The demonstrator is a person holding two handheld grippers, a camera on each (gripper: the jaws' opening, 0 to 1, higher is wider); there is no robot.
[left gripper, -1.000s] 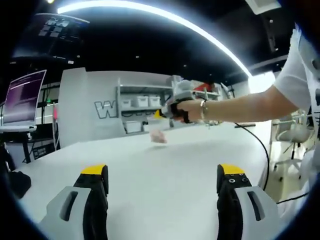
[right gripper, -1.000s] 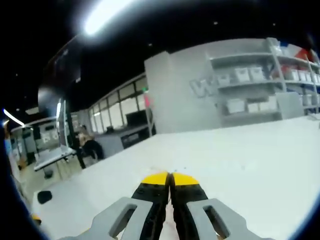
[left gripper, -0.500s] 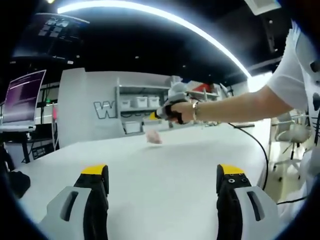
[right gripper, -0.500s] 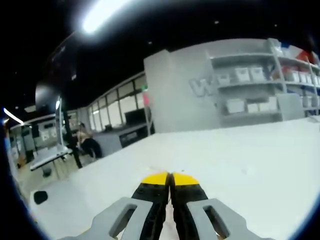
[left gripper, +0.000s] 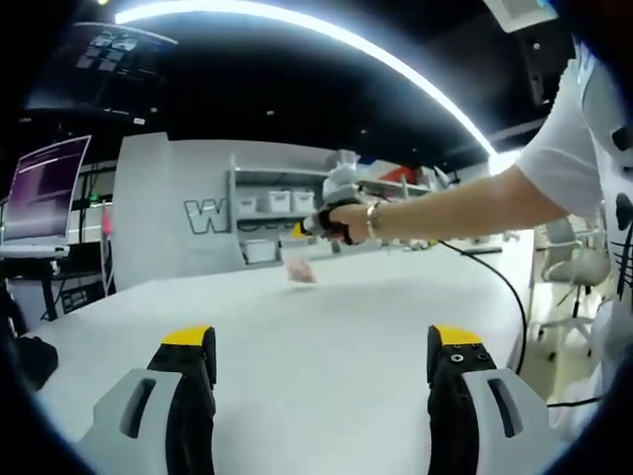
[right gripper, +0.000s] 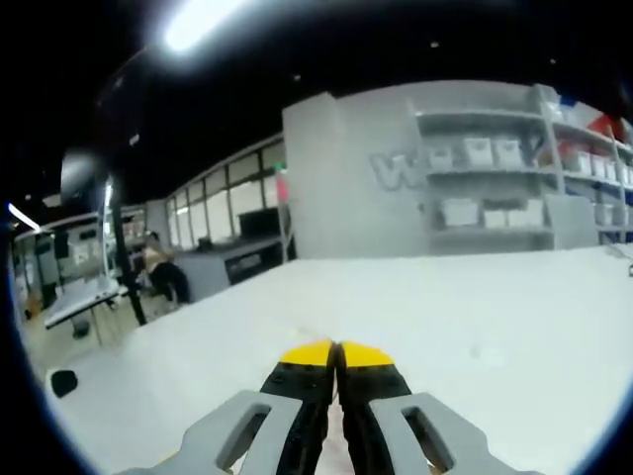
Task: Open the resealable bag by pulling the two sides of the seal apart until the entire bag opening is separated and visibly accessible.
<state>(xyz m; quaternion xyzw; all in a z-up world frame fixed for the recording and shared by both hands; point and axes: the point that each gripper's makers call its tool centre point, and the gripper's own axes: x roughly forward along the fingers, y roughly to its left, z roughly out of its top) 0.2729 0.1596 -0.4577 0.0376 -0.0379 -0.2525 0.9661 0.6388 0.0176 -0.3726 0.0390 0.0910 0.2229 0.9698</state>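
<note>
Pale pink bag (left gripper: 300, 270) hangs at frame centre under my right gripper (left gripper: 309, 227), jaws pinched on it. My left gripper (left gripper: 321, 368) gapes, unloaded. Seal separation not yet begun.

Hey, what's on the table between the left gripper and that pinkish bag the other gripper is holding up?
Nothing: in the left gripper view, bare white table separates the left gripper from the bag.

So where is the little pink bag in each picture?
Left gripper view: the pink bag hangs just under the right gripper, above the far part of the white table, left of centre.
Right gripper view: only a pale sliver peeks between the shut jaws, bottom centre.
Shared landmark: the grey shelves with white boxes.
</note>
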